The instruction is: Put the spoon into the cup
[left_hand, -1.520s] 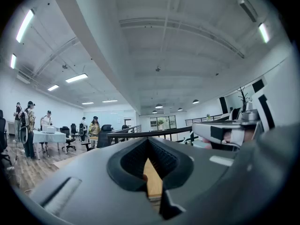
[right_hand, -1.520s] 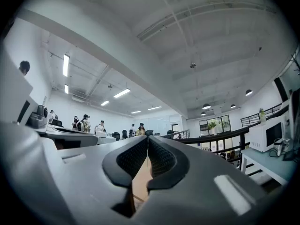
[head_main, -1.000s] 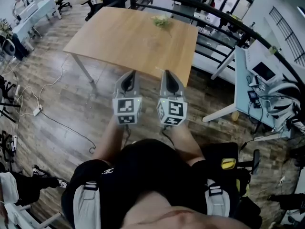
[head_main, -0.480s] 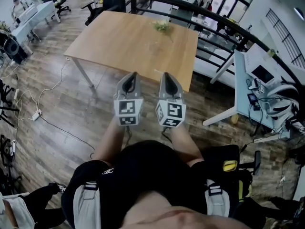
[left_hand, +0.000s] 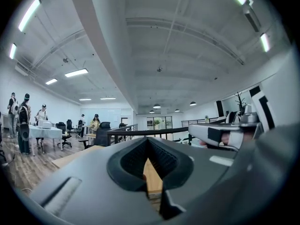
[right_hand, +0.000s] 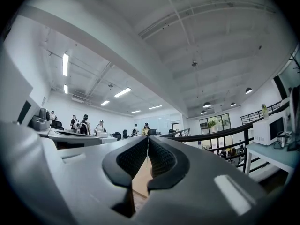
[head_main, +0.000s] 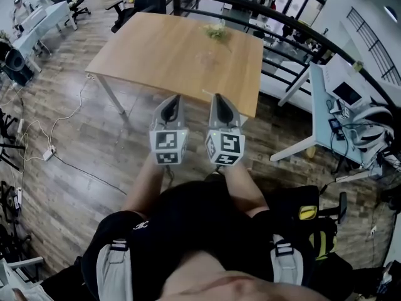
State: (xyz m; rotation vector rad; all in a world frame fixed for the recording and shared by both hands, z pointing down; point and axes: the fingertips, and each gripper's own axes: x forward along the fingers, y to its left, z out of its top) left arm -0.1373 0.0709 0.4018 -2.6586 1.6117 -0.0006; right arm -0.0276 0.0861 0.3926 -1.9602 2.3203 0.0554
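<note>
In the head view a wooden table [head_main: 156, 49] stands ahead of me on a wood floor. A faint clear cup [head_main: 207, 59] seems to stand right of its middle, with a small green bunch [head_main: 216, 30] near the far edge. A thin pale item, perhaps the spoon [head_main: 207, 93], lies by the near edge; it is too small to be sure. My left gripper [head_main: 173, 99] and right gripper [head_main: 217, 98] are held side by side short of the table, above the floor. Both are shut and hold nothing. In the left gripper view [left_hand: 148, 139] and the right gripper view [right_hand: 148, 138] the jaws meet at their tips.
A black railing [head_main: 250, 8] runs behind the table. White desks [head_main: 332, 99] with equipment stand at the right, and more desks and chairs [head_main: 37, 17] at the far left. Cables [head_main: 50, 146] trail over the floor at the left. Several people stand far off in both gripper views.
Both grippers stay shut and side by side. The view has shifted slightly, so the table sits a little further right. A person at the lower left has left the frame.
</note>
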